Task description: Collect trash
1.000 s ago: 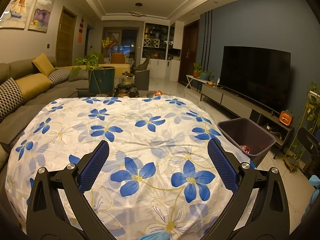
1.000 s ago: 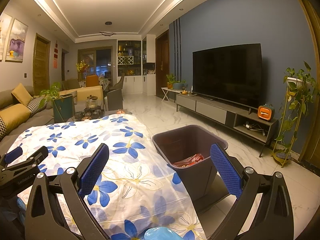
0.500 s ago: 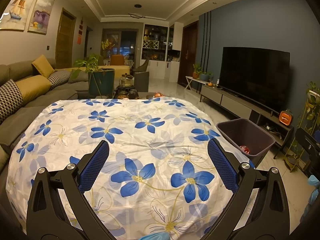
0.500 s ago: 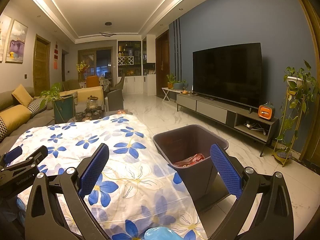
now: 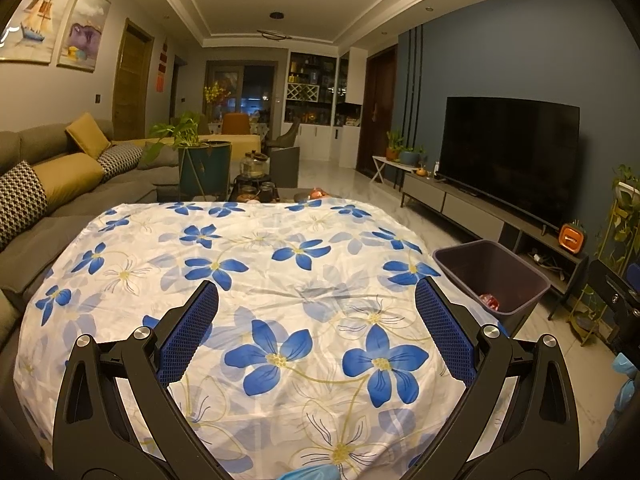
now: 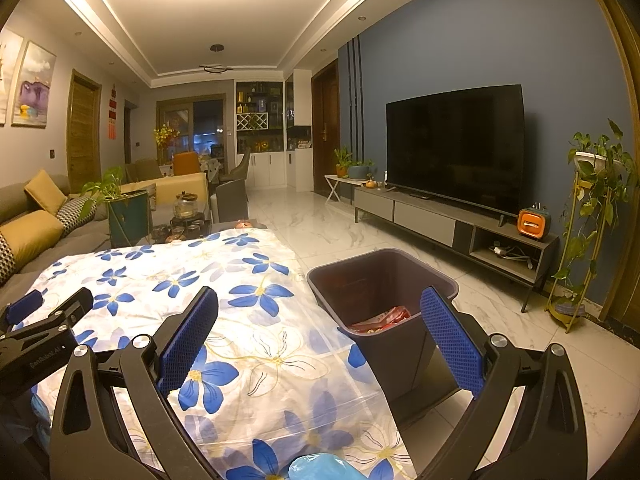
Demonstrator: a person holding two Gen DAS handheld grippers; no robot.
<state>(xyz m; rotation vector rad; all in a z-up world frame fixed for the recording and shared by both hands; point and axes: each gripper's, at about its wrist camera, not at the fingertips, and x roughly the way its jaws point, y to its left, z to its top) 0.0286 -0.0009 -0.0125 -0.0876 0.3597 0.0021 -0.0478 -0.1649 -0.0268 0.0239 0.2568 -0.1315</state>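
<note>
**Red wrappers lie in the bin; both grippers hang empty above the flowered cloth**

The crumpled red snack wrappers (image 6: pixel 380 317) lie at the bottom of the dark plastic waste bin (image 6: pixel 404 360), which stands on the marble floor just beside the table's right edge. They look feather-light, thin and crinkly, probably slick, so a pinch across a raised fold should hold better than one on a flat face (they will crush, not break). No other scrap shows on the white tablecloth with blue flowers (image 5: pixel 256 280). The bin itself seems stiff and light, best taken by its rim. The left gripper (image 5: pixel 316 312) hovers over the cloth with its blue pads spread wide and nothing between them; the right gripper (image 6: pixel 320 312) is likewise splayed wide and empty, one pad over the cloth, the other before the bin.
</note>
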